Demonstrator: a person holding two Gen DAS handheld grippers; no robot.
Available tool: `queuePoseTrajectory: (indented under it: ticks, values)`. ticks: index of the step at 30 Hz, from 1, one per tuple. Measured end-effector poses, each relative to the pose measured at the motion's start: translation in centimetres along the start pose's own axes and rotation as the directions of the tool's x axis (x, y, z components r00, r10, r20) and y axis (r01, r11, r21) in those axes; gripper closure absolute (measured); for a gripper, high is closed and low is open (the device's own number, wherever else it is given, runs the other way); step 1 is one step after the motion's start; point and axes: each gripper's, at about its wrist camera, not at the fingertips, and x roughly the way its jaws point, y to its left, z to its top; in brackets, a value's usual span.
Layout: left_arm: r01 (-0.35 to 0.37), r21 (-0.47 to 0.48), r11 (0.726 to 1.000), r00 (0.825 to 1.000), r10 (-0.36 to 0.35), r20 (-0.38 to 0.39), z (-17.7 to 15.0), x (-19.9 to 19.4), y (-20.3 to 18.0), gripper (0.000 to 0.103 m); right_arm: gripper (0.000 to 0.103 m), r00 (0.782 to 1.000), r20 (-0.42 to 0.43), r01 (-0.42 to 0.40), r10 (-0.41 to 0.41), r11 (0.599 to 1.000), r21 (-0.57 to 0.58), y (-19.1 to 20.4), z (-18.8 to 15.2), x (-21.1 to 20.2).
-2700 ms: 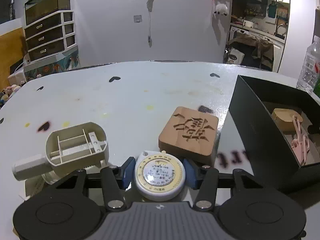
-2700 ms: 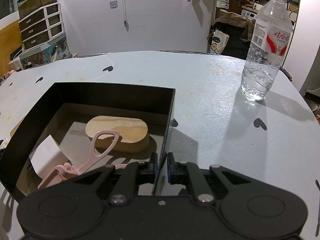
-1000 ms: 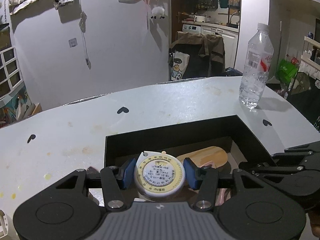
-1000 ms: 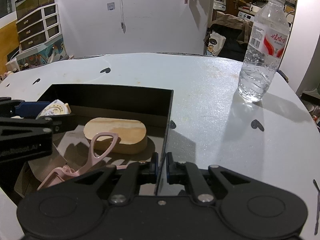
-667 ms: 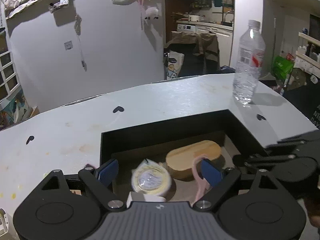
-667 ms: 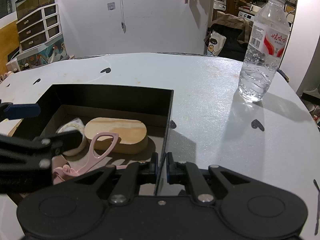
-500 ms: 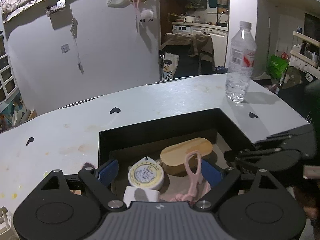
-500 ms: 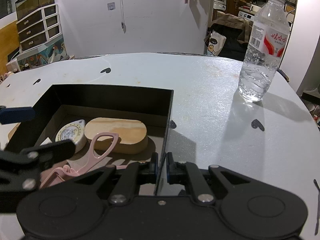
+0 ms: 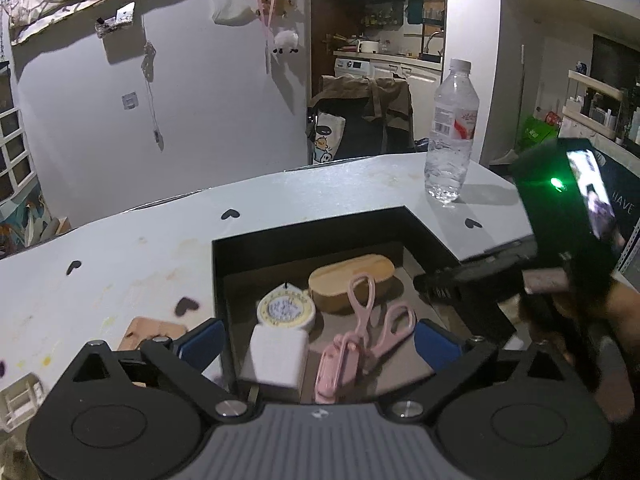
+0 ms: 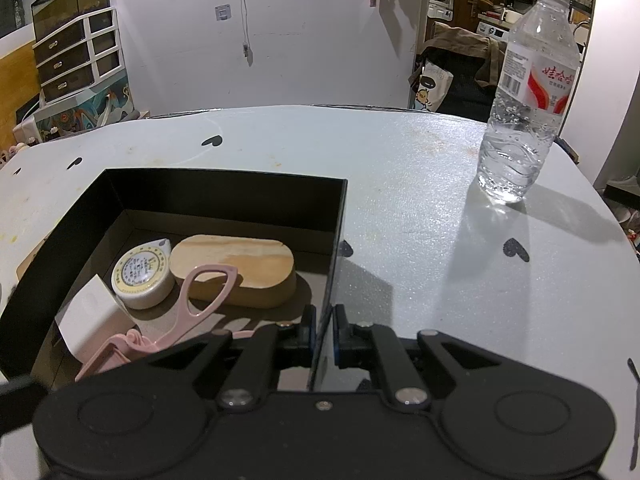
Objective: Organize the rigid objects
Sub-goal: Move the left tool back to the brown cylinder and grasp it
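Observation:
A black box (image 9: 316, 224) (image 10: 224, 188) stands on the white table. Inside lie a round tape measure (image 9: 286, 312) (image 10: 141, 273), an oval wooden block (image 9: 352, 280) (image 10: 236, 268), pink scissors (image 9: 360, 332) (image 10: 192, 308) and a white card (image 9: 276, 356) (image 10: 94, 320). My left gripper (image 9: 316, 340) is open and empty above the box's near-left side. My right gripper (image 10: 323, 334) is shut on the box's right wall (image 10: 334, 264); it also shows at the right of the left wrist view (image 9: 480, 280).
A water bottle (image 10: 524, 96) (image 9: 452, 132) stands on the table to the right behind the box. A carved wooden tile (image 9: 152, 332) and a beige plastic part (image 9: 18, 400) lie left of the box.
My left gripper carried the tape measure from the table over the box, opened and dropped it in beside the wooden block, then drew back a little. My right gripper kept holding the box wall.

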Motion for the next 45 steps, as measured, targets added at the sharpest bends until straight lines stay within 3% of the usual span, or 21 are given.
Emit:
queuePoseTrajectory:
  ticks: [4, 9, 16, 19, 26, 35, 38, 42, 45]
  values:
    - [-0.018, -0.019, 1.000, 1.000, 0.018, 0.010, -1.3, -1.6, 0.6, 0.001, 0.095, 1.000, 0.000, 0.000, 0.000, 1.000, 0.000, 0.0, 0.0, 0.0]
    - [-0.096, -0.043, 0.994, 0.995, 0.098, 0.036, -3.7, -3.3, 2.0, 0.001, 0.095, 1.000, 0.000, 0.000, 0.000, 1.000, 0.000, 0.0, 0.0, 0.0]
    - [-0.245, -0.110, 0.963, 0.963, 0.255, 0.085, -7.1, -5.4, 5.0, 0.001, 0.095, 1.000, 0.001, 0.000, 0.000, 1.000, -0.001, 0.0, 0.0, -0.1]
    - [-0.294, -0.184, 0.938, 0.947, 0.312, 0.076, -8.4, -6.0, 7.1, 0.000, 0.095, 1.000, 0.001, -0.001, 0.001, 1.000, -0.001, 0.1, -0.1, -0.1]
    - [-0.437, -0.303, 0.847, 0.888, 0.460, 0.006, -11.7, -7.2, 11.6, 0.000, 0.095, 1.000, 0.001, 0.002, -0.002, 1.000, -0.007, 0.1, -0.1, -0.2]
    - [-0.544, -0.370, 0.753, 0.830, 0.549, -0.104, -15.7, -8.7, 16.0, 0.000, 0.095, 1.000, 0.001, 0.002, -0.002, 1.000, -0.007, 0.1, -0.1, -0.2]
    - [-0.552, -0.388, 0.738, 0.823, 0.557, -0.111, -16.3, -8.7, 17.0, 0.000, 0.095, 1.000, 0.002, 0.003, -0.003, 1.000, -0.008, 0.2, -0.1, -0.2]
    - [-0.536, -0.400, 0.743, 0.831, 0.547, -0.099, -16.7, -7.8, 17.7, 0.000, 0.095, 1.000, 0.001, 0.002, -0.002, 1.000, -0.007, 0.1, -0.1, -0.2]
    - [-0.494, -0.416, 0.763, 0.860, 0.498, -0.108, -16.3, -6.8, 18.8, 0.000, 0.095, 1.000, 0.001, 0.003, -0.003, 1.000, -0.007, 0.2, -0.1, -0.2]
